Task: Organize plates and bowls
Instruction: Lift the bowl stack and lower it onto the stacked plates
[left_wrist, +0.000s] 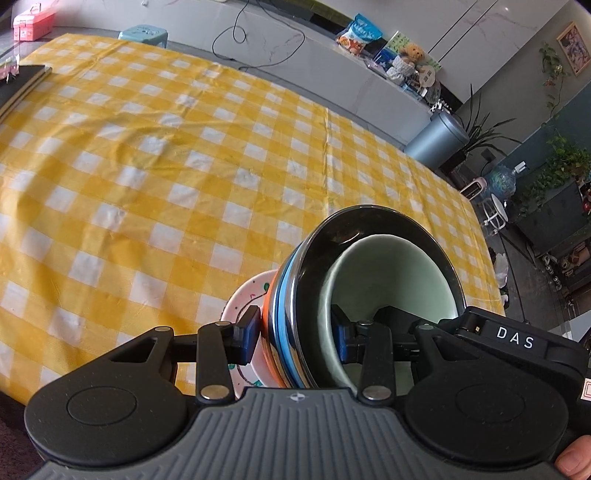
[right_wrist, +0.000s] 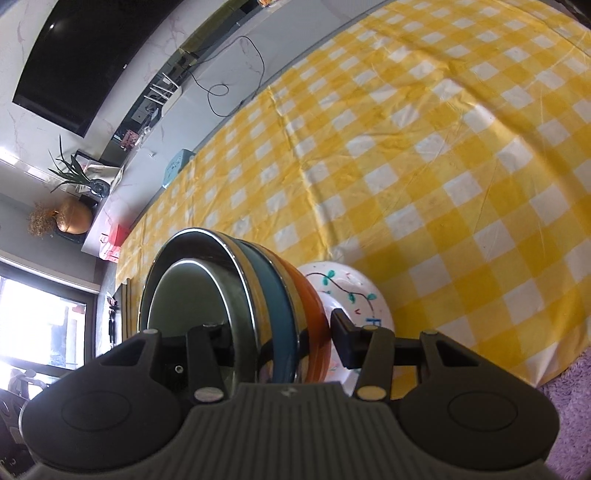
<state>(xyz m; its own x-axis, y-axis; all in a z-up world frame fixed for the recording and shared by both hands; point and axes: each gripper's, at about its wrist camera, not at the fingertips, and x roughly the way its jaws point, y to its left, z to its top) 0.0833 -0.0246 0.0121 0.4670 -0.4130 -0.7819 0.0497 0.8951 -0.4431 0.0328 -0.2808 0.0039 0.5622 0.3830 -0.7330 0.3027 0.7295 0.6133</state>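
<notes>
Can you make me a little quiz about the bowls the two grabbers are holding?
1. True or false: the left gripper and the right gripper both have their fingers on the same stack of bowls.
2. Which bowl sits innermost in the stack? A) the orange bowl B) the pale green bowl C) the blue bowl
3. Fill in: the white plate at the bottom has painted ____ leaves on a dark vine.

Key:
1. True. Each gripper clamps the stack's rims from its own side.
2. B. The pale green bowl nests inside the shiny metal bowl.
3. Green. All of it is above the yellow checked tablecloth.
</notes>
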